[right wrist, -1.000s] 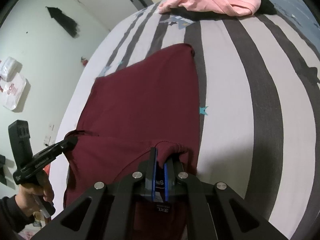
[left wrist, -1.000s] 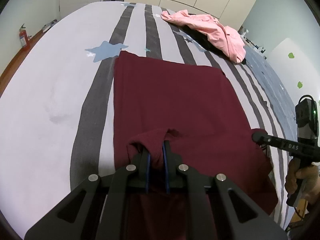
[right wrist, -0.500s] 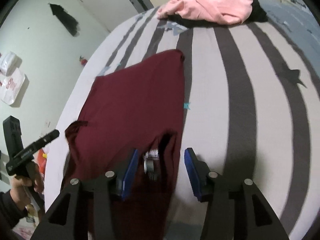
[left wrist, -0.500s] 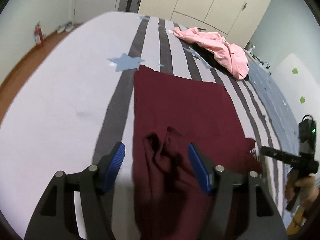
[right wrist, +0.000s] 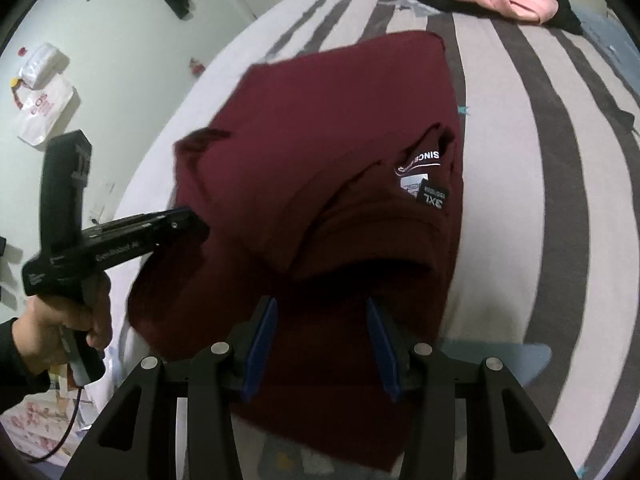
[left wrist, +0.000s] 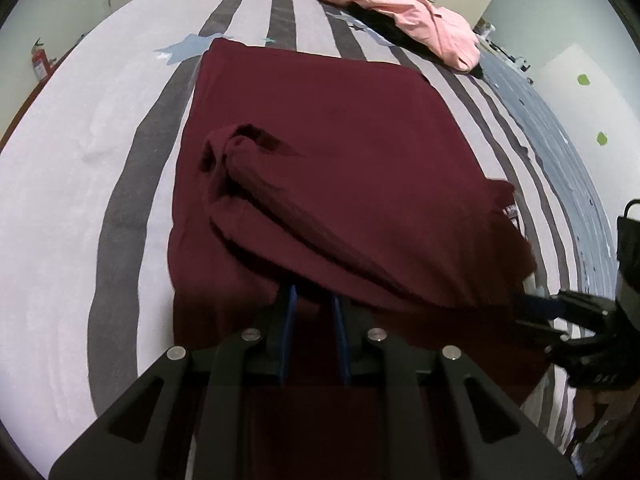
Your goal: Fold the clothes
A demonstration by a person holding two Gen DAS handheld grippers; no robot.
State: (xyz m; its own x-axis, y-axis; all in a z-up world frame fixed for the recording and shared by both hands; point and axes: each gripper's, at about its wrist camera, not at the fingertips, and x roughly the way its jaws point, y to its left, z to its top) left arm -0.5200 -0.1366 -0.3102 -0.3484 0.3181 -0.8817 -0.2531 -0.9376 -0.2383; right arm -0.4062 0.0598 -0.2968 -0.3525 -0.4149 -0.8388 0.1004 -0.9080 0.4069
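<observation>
A maroon shirt (left wrist: 320, 120) lies flat on the striped bed (left wrist: 60, 160), its sleeves folded in over its body. My left gripper (left wrist: 314, 312) is at the shirt's near edge. Its jaws are closing, narrow, with a fold of maroon cloth pinched between the blue pads. The right wrist view shows the left gripper (right wrist: 198, 222) from the side, its tip on the shirt's (right wrist: 320, 120) left edge. My right gripper (right wrist: 322, 336) has its jaws wide and closing slightly. Cloth lies between the pads without being pressed. A neck label (right wrist: 424, 188) faces up.
A pink garment (left wrist: 420, 20) lies over a black one (right wrist: 568, 16) at the far end of the bed. A person's hand (right wrist: 60, 320) holds the left gripper's handle beside the bed. A fire extinguisher (left wrist: 40, 64) stands by the left wall.
Both grippers let go of the folded-in sleeve parts, opened and drew back to the shirt's near edge. The left jaws have since narrowed on cloth there; the right jaws stay wide.
</observation>
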